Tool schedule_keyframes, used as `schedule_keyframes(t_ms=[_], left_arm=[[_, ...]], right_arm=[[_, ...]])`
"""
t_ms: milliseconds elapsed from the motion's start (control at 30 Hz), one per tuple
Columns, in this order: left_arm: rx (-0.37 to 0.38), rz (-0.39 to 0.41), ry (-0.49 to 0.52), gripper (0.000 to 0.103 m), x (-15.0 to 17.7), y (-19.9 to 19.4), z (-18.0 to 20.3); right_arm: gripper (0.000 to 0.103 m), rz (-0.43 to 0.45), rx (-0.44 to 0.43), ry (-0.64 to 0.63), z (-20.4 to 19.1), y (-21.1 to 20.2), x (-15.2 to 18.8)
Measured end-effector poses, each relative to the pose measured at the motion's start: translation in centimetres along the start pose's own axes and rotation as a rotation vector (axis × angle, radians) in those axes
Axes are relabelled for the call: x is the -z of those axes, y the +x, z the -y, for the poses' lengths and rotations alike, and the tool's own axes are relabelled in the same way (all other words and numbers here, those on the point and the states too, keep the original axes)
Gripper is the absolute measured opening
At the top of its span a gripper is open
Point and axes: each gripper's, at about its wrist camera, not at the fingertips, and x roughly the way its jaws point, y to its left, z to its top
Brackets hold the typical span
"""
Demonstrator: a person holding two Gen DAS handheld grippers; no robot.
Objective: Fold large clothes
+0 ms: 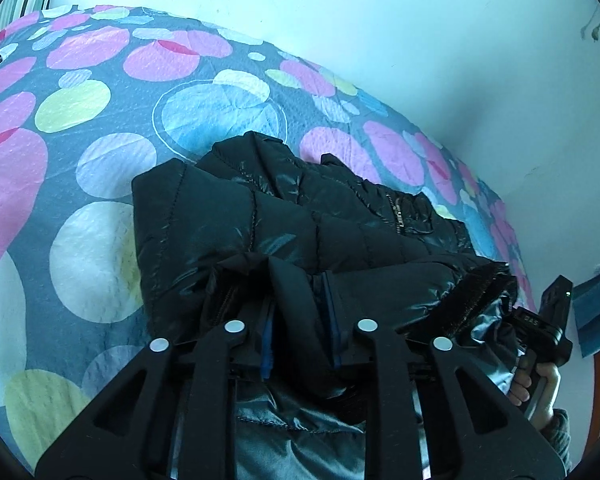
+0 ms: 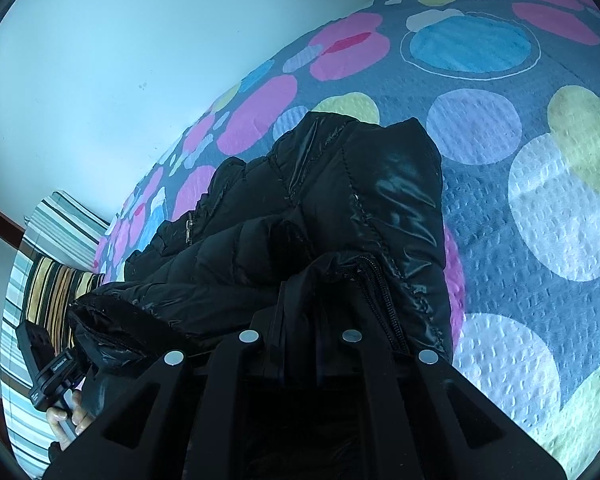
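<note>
Fingers of both grippers pinch the shiny black puffy jacket [image 1: 284,216] lying folded on the bed's spotted grey cover [image 1: 80,160].

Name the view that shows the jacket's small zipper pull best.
The left wrist view. There the zipper pull sits mid-frame on the black jacket, metal teeth and tab distinct. In the right wrist view the same pull is smaller, out toward the left side, seen at an angle among dark folds.
</note>
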Motion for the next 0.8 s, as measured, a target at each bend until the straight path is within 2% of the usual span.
schedule_keyframes(t_ms=[233, 333, 367, 400, 433, 500, 633, 733, 800], left_arm=[[0.084, 0.008, -0.019, 0.03, -0.1, -2.5, -1.1], [0.092, 0.012, 0.004, 0.031, 0.1, -3.5, -1.4], [0.067, 0.028, 0.012, 0.044, 0.2, -4.1, -1.6], [0.019, 0.057, 0.021, 0.063, 0.2, -4.7, -1.9], [-0.03, 0.098, 0.029, 0.063, 0.2, -5.7, -2.3], [-0.016, 0.104, 0.016, 0.063, 0.1, -6.6, -3.3], [-0.064, 0.109, 0.044, 0.063, 0.3, -7.2, -3.9], [-0.09, 0.099, 0.096, 0.063, 0.6, -6.7, -3.3], [-0.085, 0.09, 0.104, 0.064, 0.7, -6.4, -3.0]], right_arm=[[0.008, -0.015, 0.005, -0.002, -0.1, 0.0, -0.2], [0.008, -0.021, 0.007, -0.007, -0.1, 0.1, -0.3], [0.008, -0.023, 0.006, -0.006, -0.1, 0.1, -0.3], [0.008, -0.025, 0.007, -0.006, 0.0, 0.1, -0.4], [0.008, -0.026, 0.009, -0.005, 0.0, 0.1, -0.4], [0.008, -0.027, 0.011, -0.003, 0.0, 0.2, -0.4], [0.009, -0.028, 0.009, 0.002, -0.1, 0.1, -0.4], [0.015, -0.011, -0.017, 0.022, -0.3, -0.6, -0.7], [0.025, 0.005, -0.039, 0.03, -0.3, -1.4, -0.9]])
